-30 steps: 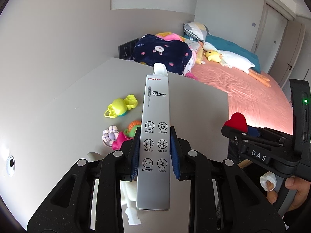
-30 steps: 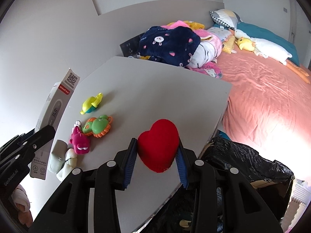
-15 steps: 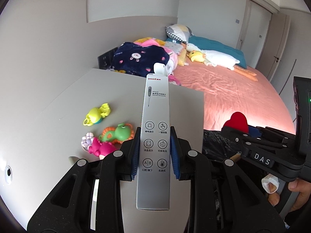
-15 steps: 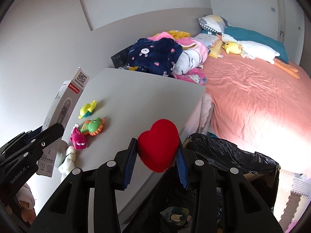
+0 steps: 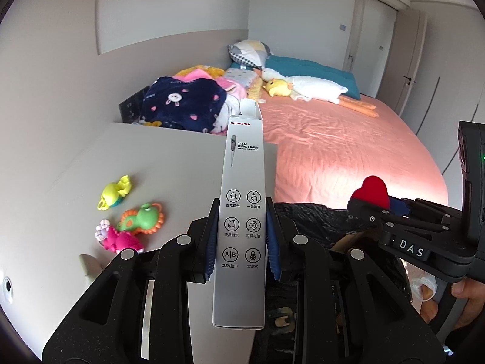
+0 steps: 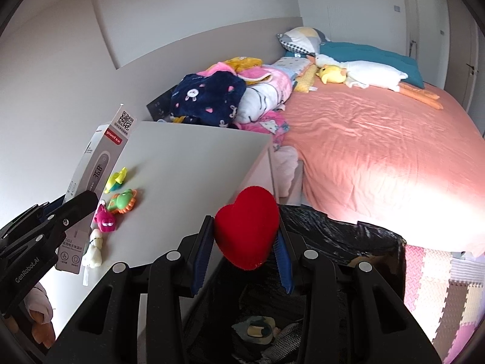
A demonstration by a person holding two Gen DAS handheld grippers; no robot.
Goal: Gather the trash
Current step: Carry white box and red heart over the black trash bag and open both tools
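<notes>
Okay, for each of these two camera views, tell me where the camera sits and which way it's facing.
Left wrist: on the left tongs, looking down over the grey table towards the bed; they clamp a thermometer box; a hand shows at right.
Right wrist: on the right tongs, facing the same way over a black trash bag; they grip a red heart.
Shared: table, toys, bed, bag, and each view shows the other tongs.
</notes>
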